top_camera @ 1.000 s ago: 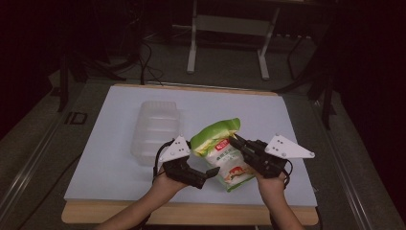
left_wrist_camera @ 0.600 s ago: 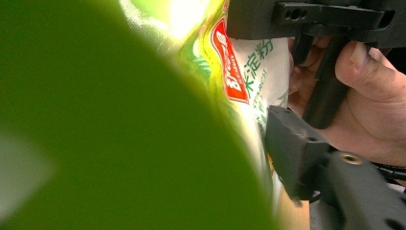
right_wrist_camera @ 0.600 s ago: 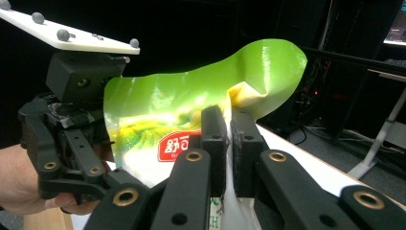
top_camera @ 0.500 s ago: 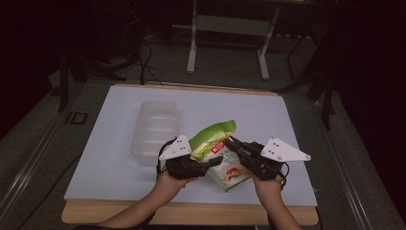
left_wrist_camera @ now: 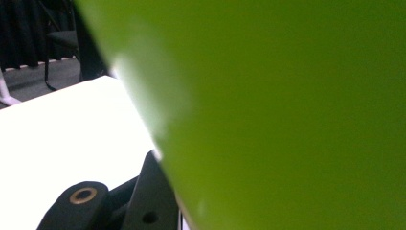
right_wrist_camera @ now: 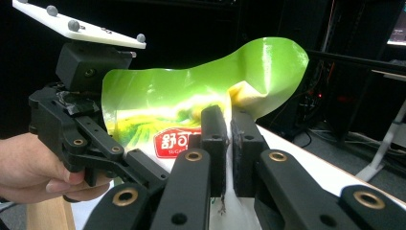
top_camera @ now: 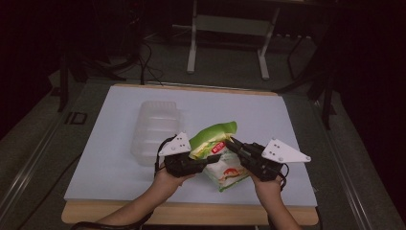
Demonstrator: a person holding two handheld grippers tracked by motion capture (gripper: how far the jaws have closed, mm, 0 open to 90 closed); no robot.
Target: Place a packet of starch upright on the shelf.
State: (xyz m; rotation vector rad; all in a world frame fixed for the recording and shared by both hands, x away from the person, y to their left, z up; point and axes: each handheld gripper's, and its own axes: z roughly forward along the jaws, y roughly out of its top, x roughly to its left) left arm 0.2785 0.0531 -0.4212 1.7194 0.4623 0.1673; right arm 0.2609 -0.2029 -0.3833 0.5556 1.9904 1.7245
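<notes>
White table (top_camera: 115, 143), snack bag (top_camera: 218, 155) btwn grippers, L gripper (top_camera: 209, 160) just closed on it, R gripper (top_camera: 233, 143) clamping it

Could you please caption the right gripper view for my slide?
Right gripper and left gripper both pinch a green snack bag above the table.

Dim room, dark at every edge, with light falling mainly on a white-topped table (top_camera: 143, 96) edged in pale wood along the near side. Beyond the far edge, grey carpeted floor (top_camera: 230, 72) crossed by loose black cables (top_camera: 143, 57), plus the white legs of a metal stand (top_camera: 230, 28). Off to the far right, dark frames and black drapery (right_wrist_camera: 364, 72) fading into shadow.
</notes>
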